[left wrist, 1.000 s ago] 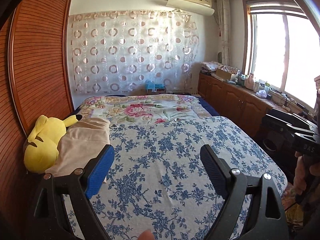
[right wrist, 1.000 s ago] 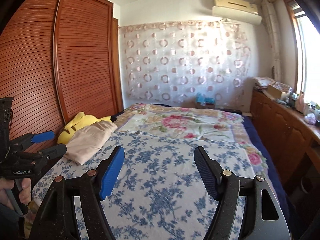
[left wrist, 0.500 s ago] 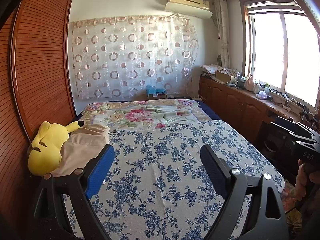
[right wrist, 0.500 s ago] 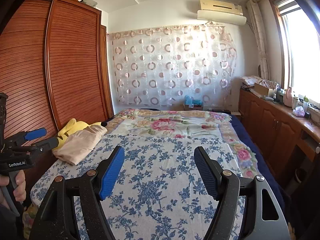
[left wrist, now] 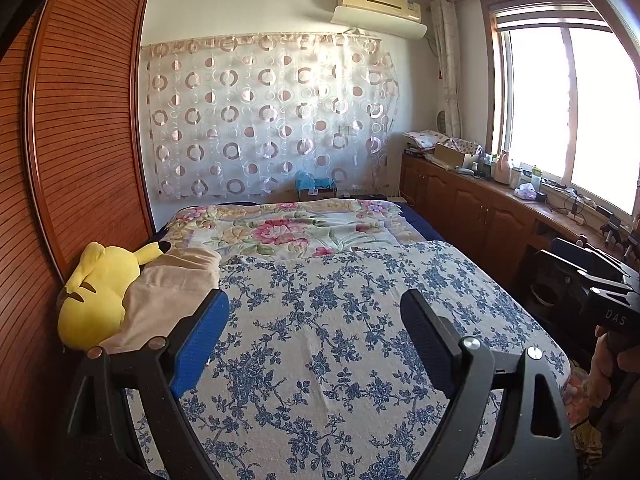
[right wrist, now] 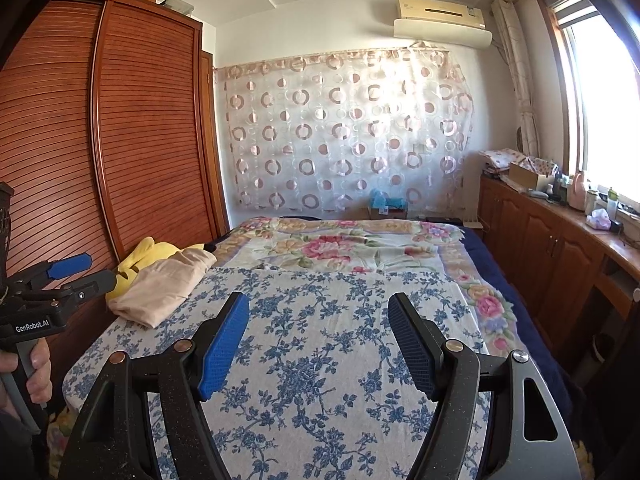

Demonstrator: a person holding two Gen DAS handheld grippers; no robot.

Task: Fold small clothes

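A beige garment (left wrist: 168,300) (right wrist: 160,288) lies crumpled at the bed's left edge, partly over a yellow plush toy (left wrist: 96,288) (right wrist: 144,254). My left gripper (left wrist: 316,316) hangs open over the blue-flowered sheet (left wrist: 340,344), its left finger just right of the garment, not touching it. My right gripper (right wrist: 320,320) is open too, above the middle of the sheet (right wrist: 320,360), with nothing between its fingers. Each gripper appears at the edge of the other's view, held in a hand (right wrist: 36,368).
A wooden wardrobe (right wrist: 120,140) runs along the bed's left side. Low wooden cabinets (right wrist: 552,248) with clutter on top stand under the window at right. A pink-flowered quilt (left wrist: 296,232) covers the far half of the bed, before a circle-patterned curtain (right wrist: 344,132).
Both views have tilted upward, showing more ceiling and less of the near sheet. The garment and plush have not moved. Both grippers keep the same opening.
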